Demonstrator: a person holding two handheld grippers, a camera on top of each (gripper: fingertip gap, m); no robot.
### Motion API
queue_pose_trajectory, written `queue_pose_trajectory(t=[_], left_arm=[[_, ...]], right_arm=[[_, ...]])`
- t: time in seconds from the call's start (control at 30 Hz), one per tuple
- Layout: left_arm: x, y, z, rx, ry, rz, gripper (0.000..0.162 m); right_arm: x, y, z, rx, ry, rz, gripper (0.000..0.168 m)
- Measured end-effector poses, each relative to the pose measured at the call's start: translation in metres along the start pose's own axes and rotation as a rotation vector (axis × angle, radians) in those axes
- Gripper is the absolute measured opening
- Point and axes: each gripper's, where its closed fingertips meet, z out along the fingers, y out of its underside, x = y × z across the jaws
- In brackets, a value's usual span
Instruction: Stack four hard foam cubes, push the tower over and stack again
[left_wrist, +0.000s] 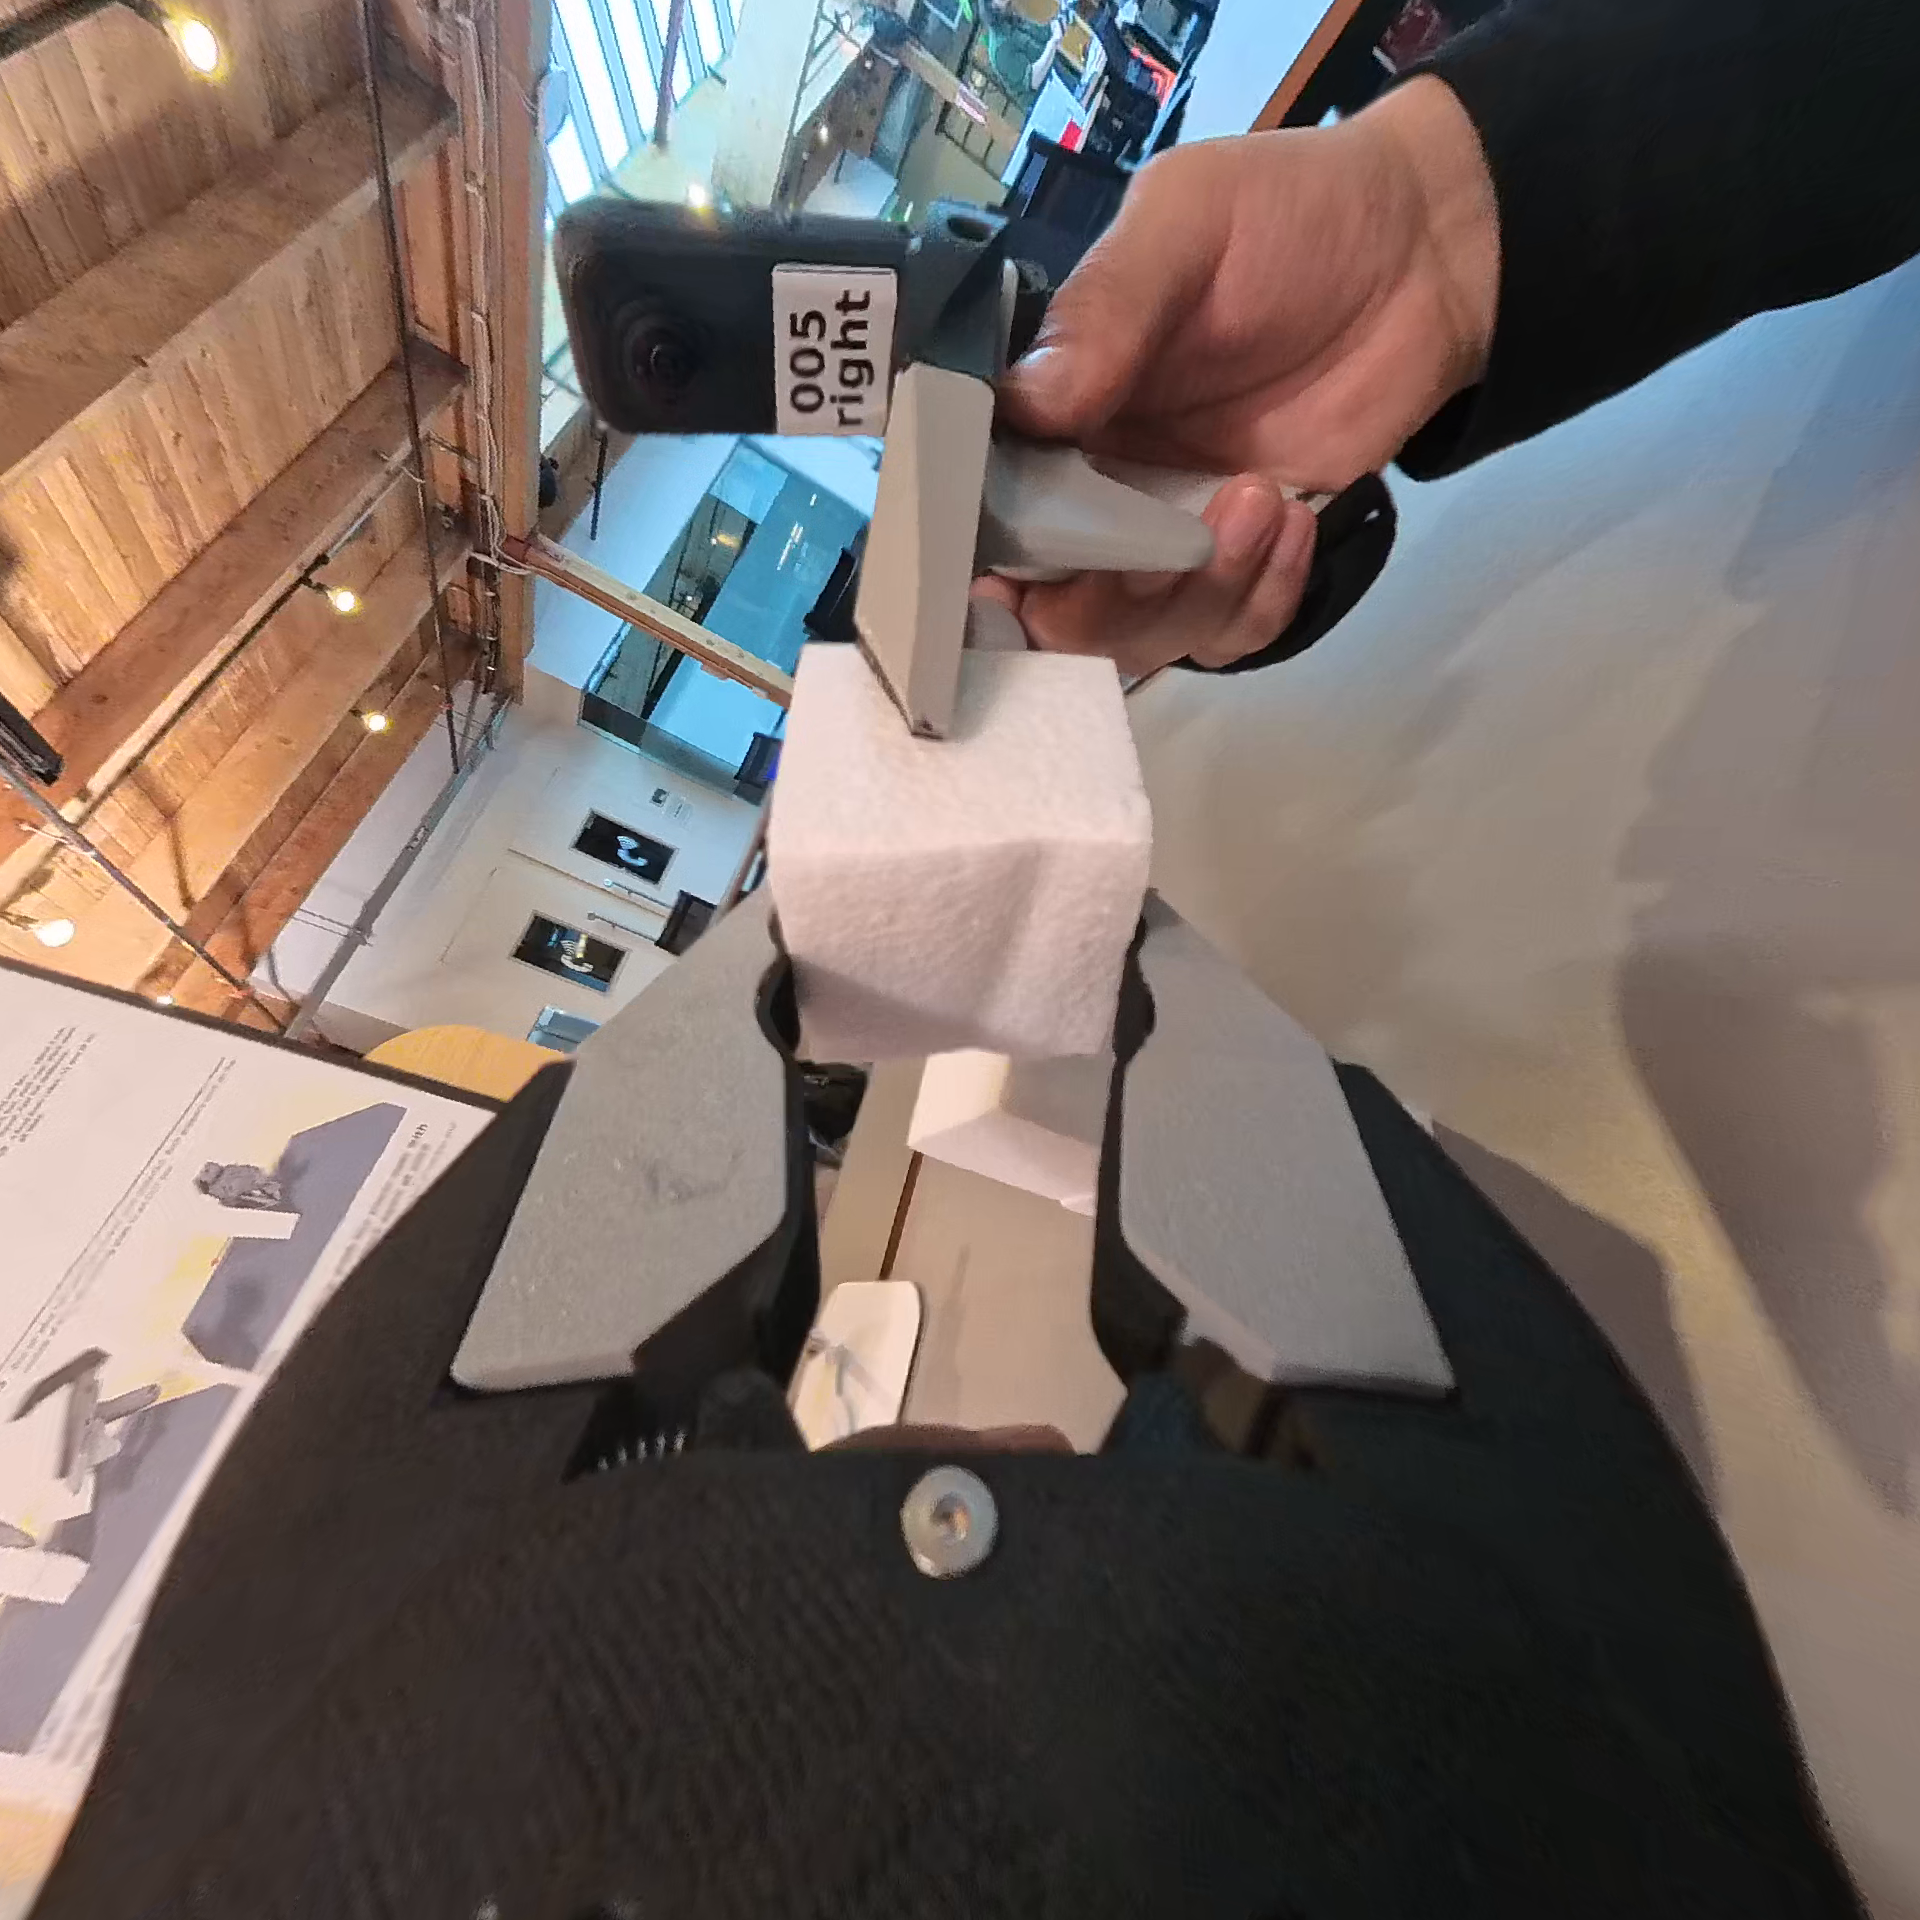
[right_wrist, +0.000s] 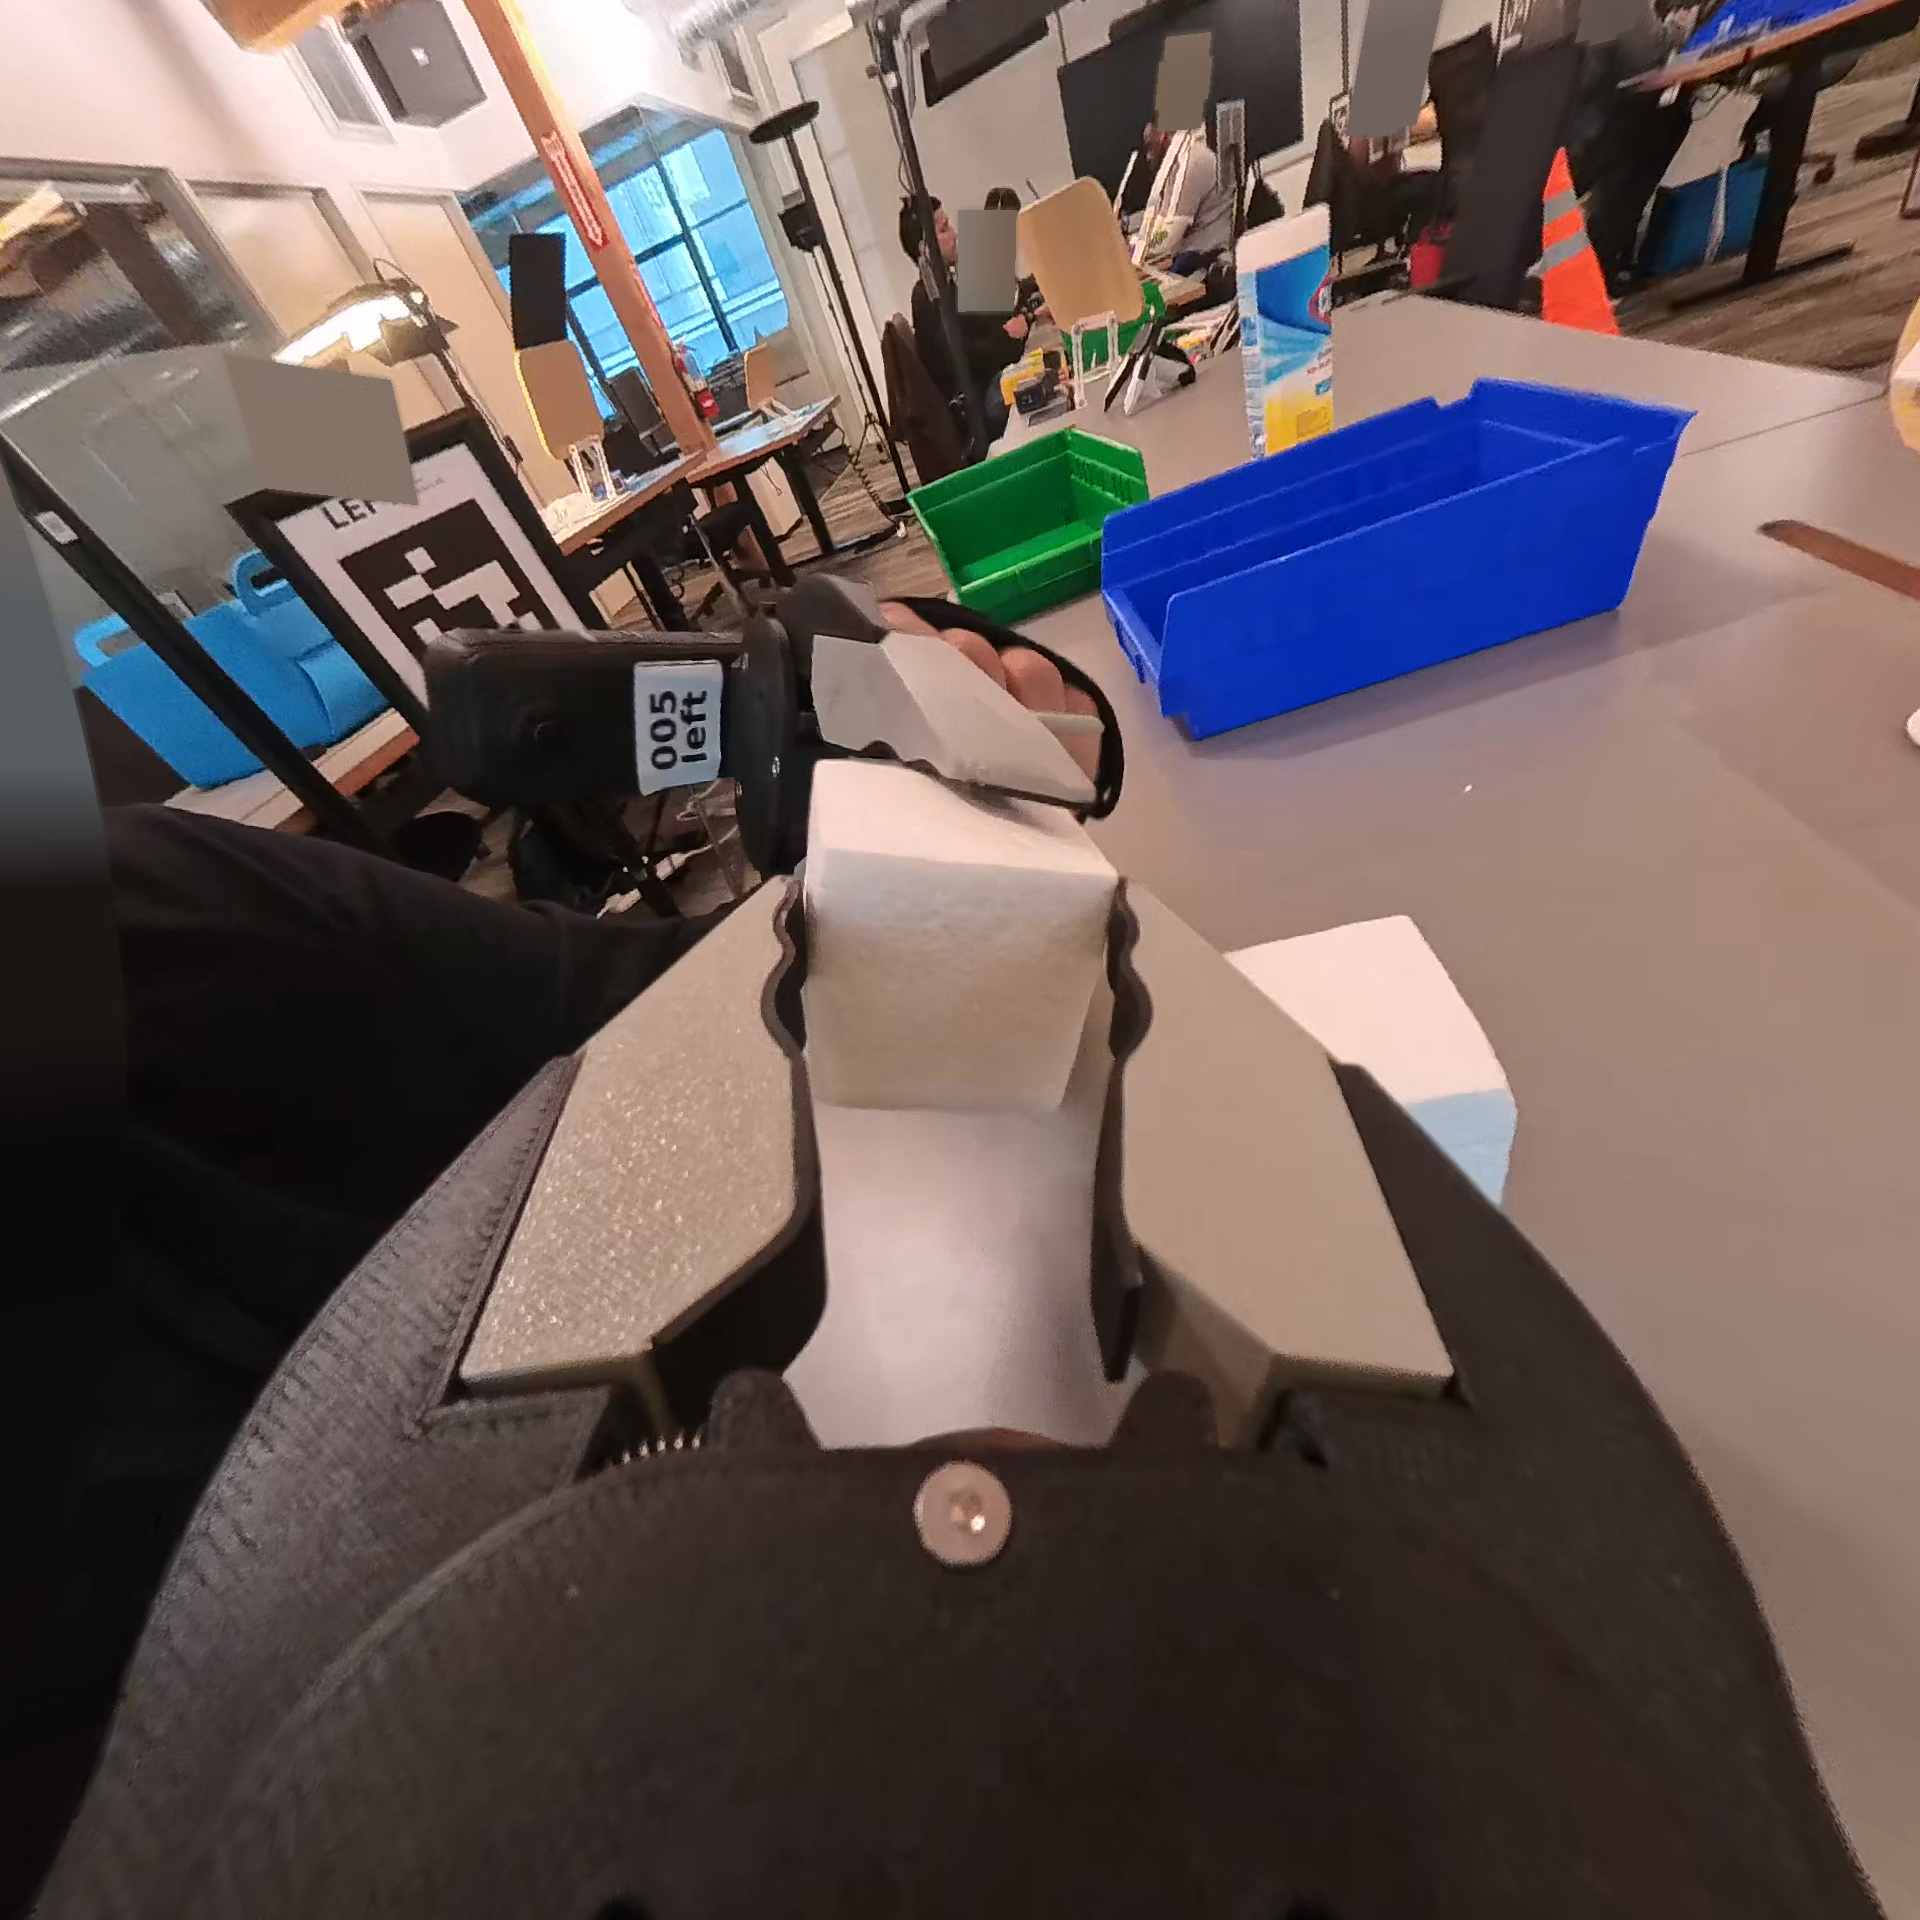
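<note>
Both fingers (right_wrist: 956, 966) pinch one foam cube (right_wrist: 940, 977); blue bin (right_wrist: 1382, 603), green bin (right_wrist: 1023, 520) hold nothing visible

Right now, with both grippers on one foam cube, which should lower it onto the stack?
Likely right: the right gripper clamps the foam cube squarely, directly above the lower foam block; the left gripper grips it rolled sideways.

grey gripper fingers (right_wrist: 675, 1174), black sleeve (left_wrist: 1714, 208)
</note>
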Motion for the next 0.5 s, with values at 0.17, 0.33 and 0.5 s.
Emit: queue_pose_trajectory(t=[0.17, 0.33, 0.5], left_arm=[[-0.012, 0.007, -0.012, 0.044, 0.025, -0.147, 0.057], [-0.045, 0.012, -0.035, 0.162, -0.005, -0.375, 0.053], [-0.068, 0.033, -0.043, 0.209, -0.048, -0.584, 0.043]], right_arm=[[0.000, -0.026, -0.014, 0.153, 0.049, -0.119, 0.056], [0.024, -0.043, -0.032, 0.279, 0.227, -0.264, 0.056], [0.042, -0.036, -0.023, 0.276, 0.314, -0.393, 0.055]])
